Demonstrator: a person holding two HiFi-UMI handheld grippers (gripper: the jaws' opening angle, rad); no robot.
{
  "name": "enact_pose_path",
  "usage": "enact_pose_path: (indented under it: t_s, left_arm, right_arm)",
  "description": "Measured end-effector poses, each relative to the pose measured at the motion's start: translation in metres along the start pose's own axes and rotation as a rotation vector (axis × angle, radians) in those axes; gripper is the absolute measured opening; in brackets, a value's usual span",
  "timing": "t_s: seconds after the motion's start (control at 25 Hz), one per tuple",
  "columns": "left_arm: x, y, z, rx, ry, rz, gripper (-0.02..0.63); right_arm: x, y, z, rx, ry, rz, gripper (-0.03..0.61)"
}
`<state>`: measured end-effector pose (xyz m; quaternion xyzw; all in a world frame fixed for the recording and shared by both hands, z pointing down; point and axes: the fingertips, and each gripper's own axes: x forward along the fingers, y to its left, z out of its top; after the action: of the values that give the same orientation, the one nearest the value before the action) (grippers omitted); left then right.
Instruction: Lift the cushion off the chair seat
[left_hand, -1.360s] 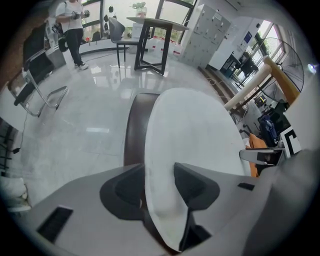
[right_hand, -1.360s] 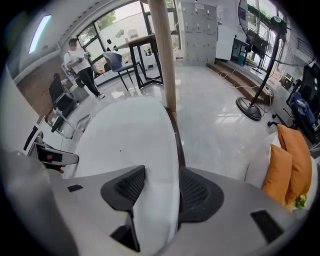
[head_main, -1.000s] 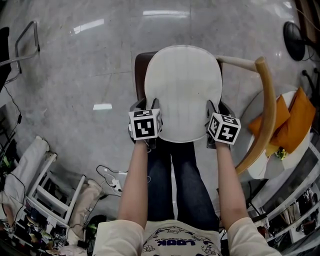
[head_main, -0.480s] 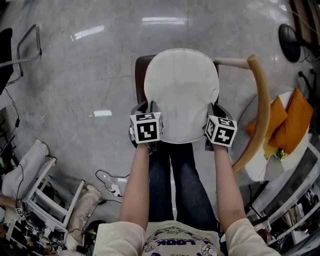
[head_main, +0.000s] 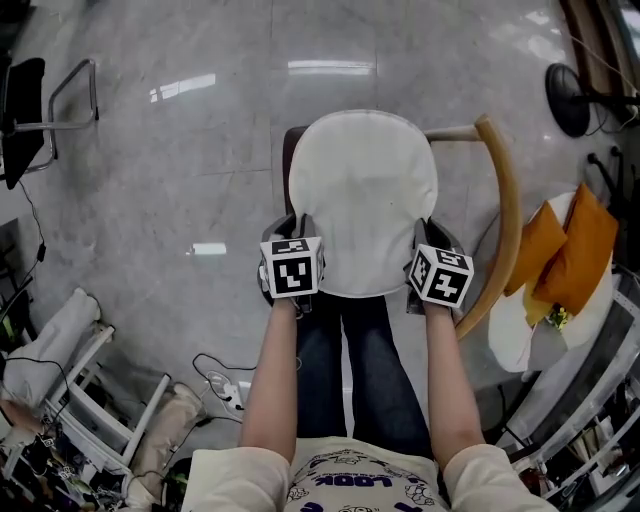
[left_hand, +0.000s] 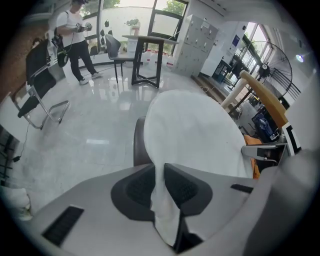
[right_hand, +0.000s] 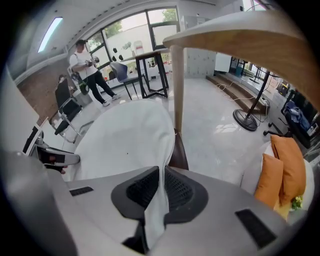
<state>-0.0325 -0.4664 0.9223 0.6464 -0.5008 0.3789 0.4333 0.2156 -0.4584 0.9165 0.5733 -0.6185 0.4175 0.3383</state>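
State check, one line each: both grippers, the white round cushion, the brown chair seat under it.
white round fabric cushion: pinched at both near sides, near edge raised; far end's contact with the seat hidden.
left gripper: jaws just closed, shut on the cushion's left edge.
right gripper: jaws just closed, shut on the cushion's right edge.
brown chair seat: mostly covered by the cushion, one rim showing.

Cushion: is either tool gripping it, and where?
Jaws just closed: left tool pinches the cushion at its near-left edge, right tool at its near-right edge.
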Motion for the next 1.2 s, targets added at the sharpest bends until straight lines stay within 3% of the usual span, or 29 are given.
enact_pose_path:
  t_s: [0.76, 1.2]
  left_arm:
    - [-0.184, -0.011, 0.056, 0.029, -0.16, -0.023, 0.071]
    - [-0.295, -0.04, 0.082, 0.075, -0.299, -0.043, 0.071]
  right_arm:
    - [-0.178, 0.05, 0.075, -0.002, -0.188, -0.027, 0.052]
    - [-0.295, 0.058, 0.099, 0.017, -0.33, -0.042, 0.052]
